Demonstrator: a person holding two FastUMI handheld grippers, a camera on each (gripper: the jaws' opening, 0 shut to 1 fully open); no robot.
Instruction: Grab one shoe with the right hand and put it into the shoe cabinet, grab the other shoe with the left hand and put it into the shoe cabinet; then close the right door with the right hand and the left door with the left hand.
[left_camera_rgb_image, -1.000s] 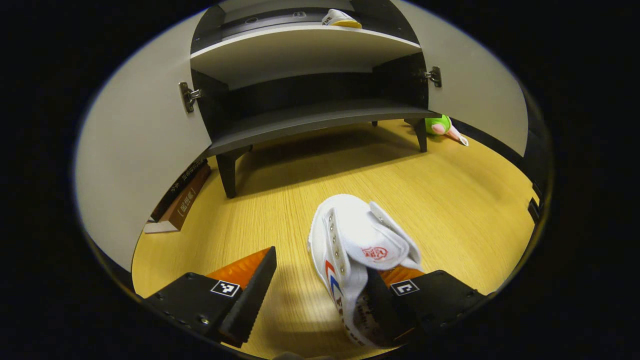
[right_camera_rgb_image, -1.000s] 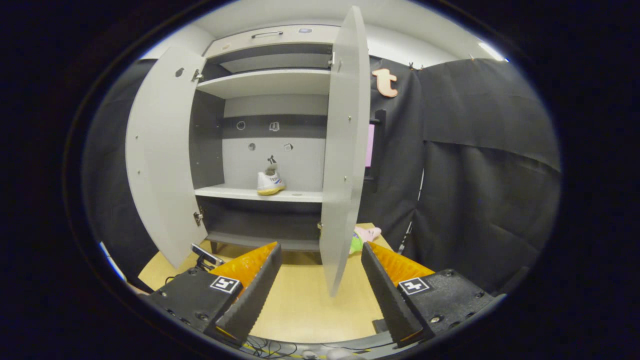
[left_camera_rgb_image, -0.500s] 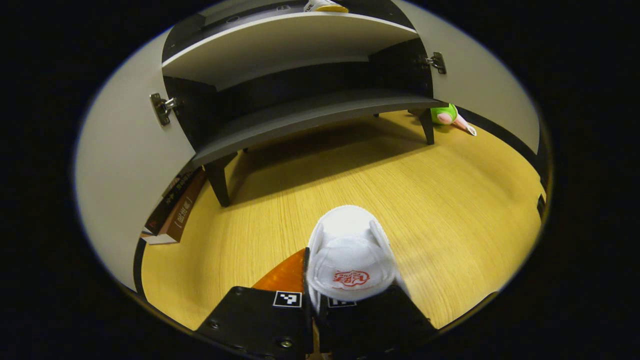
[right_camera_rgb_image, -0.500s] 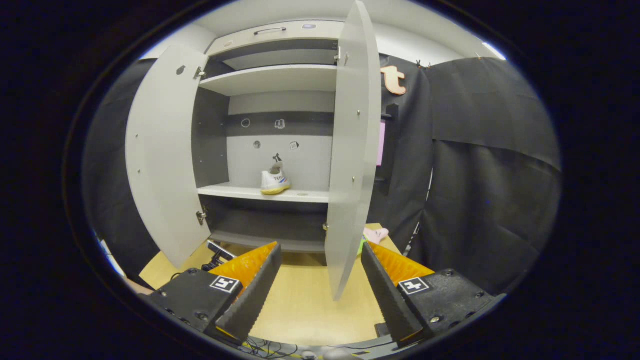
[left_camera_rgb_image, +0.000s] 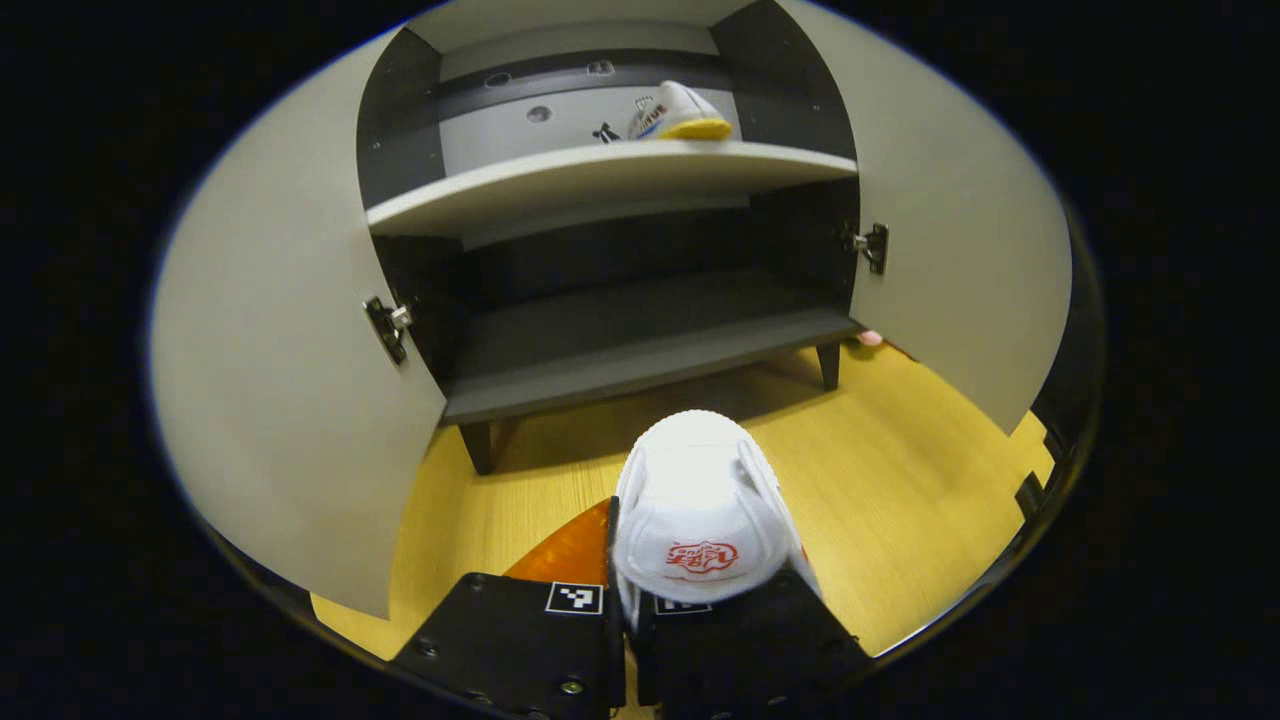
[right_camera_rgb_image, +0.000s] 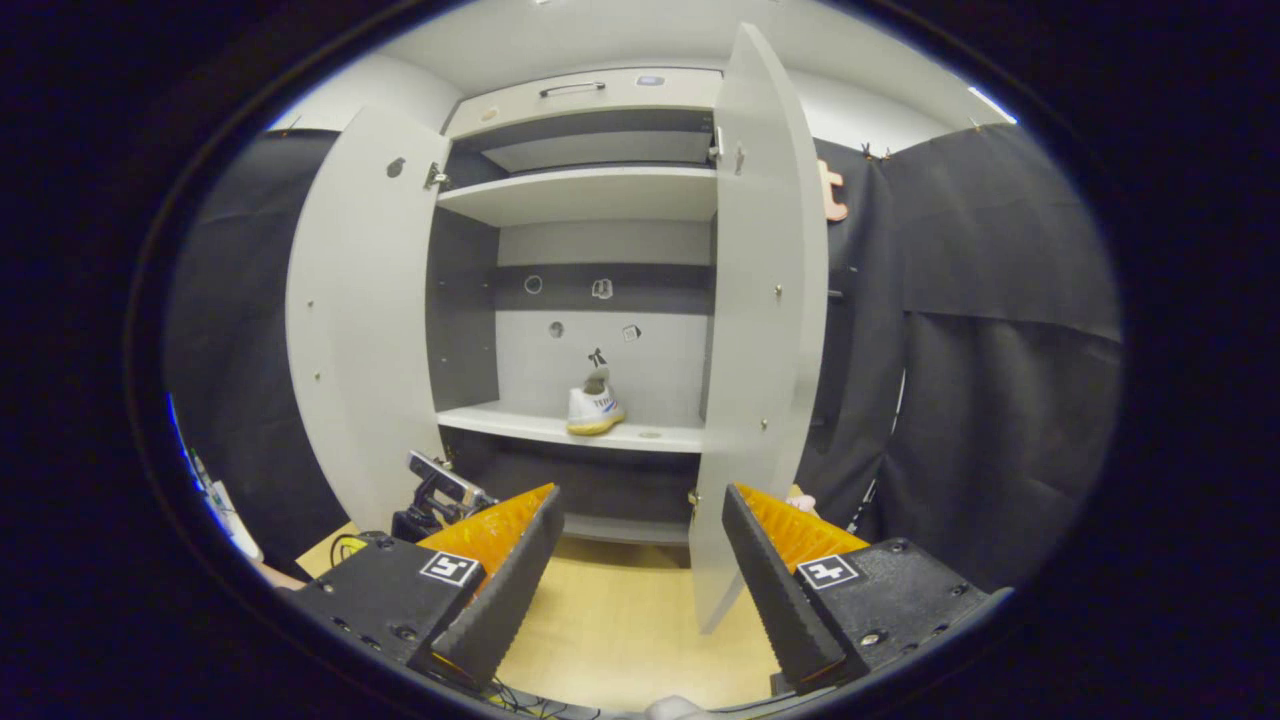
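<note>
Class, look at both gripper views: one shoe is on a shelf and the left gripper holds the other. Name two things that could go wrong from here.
1. The left gripper pinches the held shoe only at its near end, so it might droop or slip on the way up.
2. The shoe on the shelf sits near the light shelf's front edge; the incoming shoe could nudge it off.
</note>
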